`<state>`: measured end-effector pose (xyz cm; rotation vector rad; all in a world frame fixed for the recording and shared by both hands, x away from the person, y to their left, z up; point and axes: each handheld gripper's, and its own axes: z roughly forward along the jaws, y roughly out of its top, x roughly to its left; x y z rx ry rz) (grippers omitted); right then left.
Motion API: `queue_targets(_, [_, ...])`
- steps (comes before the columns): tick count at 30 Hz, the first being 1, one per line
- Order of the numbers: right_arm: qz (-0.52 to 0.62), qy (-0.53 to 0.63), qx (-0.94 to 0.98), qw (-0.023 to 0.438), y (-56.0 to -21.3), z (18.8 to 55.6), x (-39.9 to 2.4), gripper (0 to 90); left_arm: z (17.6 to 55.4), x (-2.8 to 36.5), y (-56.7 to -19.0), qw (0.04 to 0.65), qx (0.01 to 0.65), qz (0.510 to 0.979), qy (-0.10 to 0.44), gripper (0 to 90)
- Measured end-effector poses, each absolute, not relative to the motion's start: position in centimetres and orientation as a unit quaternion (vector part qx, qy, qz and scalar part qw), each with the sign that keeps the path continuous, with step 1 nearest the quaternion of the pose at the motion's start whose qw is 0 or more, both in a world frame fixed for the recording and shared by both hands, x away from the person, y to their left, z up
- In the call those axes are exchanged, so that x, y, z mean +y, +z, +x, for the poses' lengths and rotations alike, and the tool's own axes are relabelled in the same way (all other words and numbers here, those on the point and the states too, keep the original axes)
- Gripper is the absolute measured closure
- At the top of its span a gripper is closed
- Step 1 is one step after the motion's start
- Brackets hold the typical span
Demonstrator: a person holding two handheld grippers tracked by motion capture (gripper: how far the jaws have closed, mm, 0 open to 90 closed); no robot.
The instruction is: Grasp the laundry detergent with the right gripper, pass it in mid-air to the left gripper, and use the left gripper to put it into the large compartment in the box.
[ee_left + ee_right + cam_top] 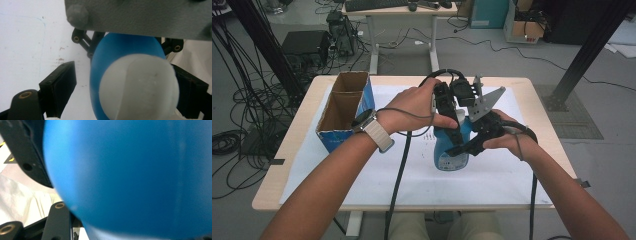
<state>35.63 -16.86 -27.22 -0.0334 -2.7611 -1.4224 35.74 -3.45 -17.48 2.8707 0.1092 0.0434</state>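
A blue bottle (452, 150) with a white cap stands upright at the middle of the table, on the white sheet. My right gripper (468, 142) comes in from the right and is shut on the bottle's body (130, 177). Its grey three-cornered plate (487, 102) sticks up beside the bottle's neck. My left gripper (456, 122) points down over the bottle's top. In the left gripper view the white cap (140, 85) sits between the two black pads. The left pad (61, 87) stands clear of it and the other pad lies close against it, so this gripper is open.
An open cardboard box (344, 107) with blue sides stands at the table's left. A white sheet (412, 185) covers most of the wooden tabletop. Black cables (399, 165) trail from both grippers toward the front edge. Beyond the table are a desk, floor cables and a black post.
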Motion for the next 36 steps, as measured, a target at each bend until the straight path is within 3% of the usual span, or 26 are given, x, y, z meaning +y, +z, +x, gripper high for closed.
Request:
queue_targets(6, [-0.014, -0.46, -0.887, 0.034, -27.2, 35.4, -16.8, 43.5, 35.8, -3.5, -17.6, 0.13, 0.032, 0.991, 0.013, 23.1])
queue_targets(17, [0.0, -0.466, -0.885, 0.024, -27.5, 35.7, -16.7, 43.5, 35.6, -3.6, -17.7, 0.131, 0.02, 0.991, 0.003, 37.1])
queue_targets(23, [0.012, -0.462, -0.886, 0.029, -27.5, 35.8, -16.5, 43.6, 35.5, -3.6, -17.8, 0.125, 0.016, 0.992, 0.004, 37.4])
queue_targets(24, [-0.038, -0.426, -0.902, 0.068, -27.1, 34.9, -16.9, 43.6, 35.5, -3.6, -17.8, 0.123, 0.015, 0.992, 0.004, 37.5])
queue_targets(30, [-0.046, -0.417, -0.904, 0.077, -27.1, 34.6, -16.8, 43.7, 35.3, -3.7, -17.9, 0.115, 0.013, 0.993, 0.011, 37.7])
queue_targets(31, [-0.028, -0.421, -0.906, 0.035, -27.4, 35.1, -16.7, 43.7, 35.2, -3.8, -17.9, 0.113, 0.013, 0.993, 0.011, 37.8])
queue_targets(36, [-0.014, -0.436, -0.9, 0.012, -27.5, 35.5, -16.7, 43.7, 35.2, -3.8, -17.9, 0.116, 0.014, 0.993, 0.012, 37.8])
